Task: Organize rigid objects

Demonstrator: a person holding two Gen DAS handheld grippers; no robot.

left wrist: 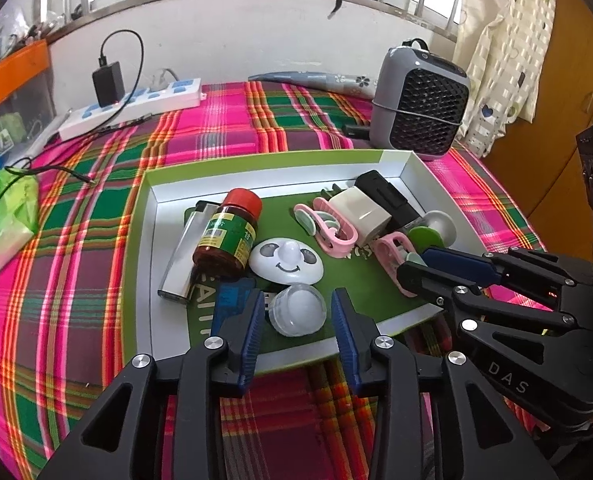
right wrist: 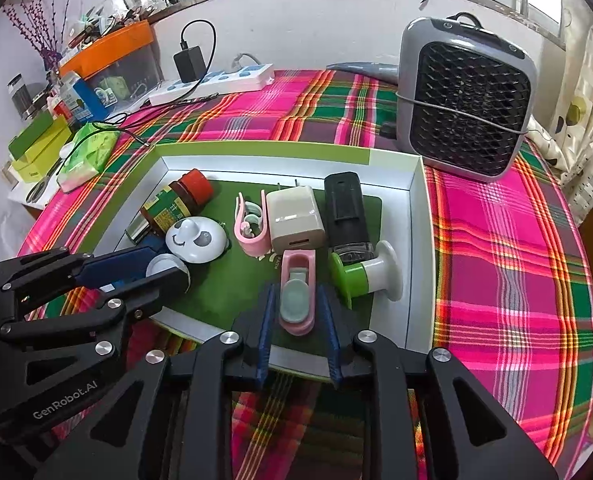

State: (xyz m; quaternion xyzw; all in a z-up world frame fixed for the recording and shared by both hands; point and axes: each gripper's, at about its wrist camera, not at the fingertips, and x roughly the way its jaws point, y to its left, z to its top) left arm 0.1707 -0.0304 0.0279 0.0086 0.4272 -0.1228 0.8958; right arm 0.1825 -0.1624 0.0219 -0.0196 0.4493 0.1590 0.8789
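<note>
A white box tray (left wrist: 256,162) with a green floor lies on the plaid cloth. My left gripper (left wrist: 298,296) is open over its near edge. A translucent white dome (left wrist: 296,310) rests on the tray floor between the fingers, with a thin gap at each pad. My right gripper (right wrist: 296,290) is open, its pads just off the sides of a pink clip (right wrist: 296,296) lying flat in the tray (right wrist: 256,148). Also in the tray are a red-capped brown bottle (left wrist: 228,232), a silver lighter (left wrist: 184,256), a panda-faced white dome (left wrist: 286,260), a second pink clip (left wrist: 328,224) and a white charger (left wrist: 360,210).
A black case (right wrist: 344,208) and a green-and-white spool (right wrist: 364,276) lie at the tray's right side. A grey fan (right wrist: 464,96) stands behind the tray's right corner. A power strip (left wrist: 136,104) and a green tissue pack (left wrist: 8,216) are on the left.
</note>
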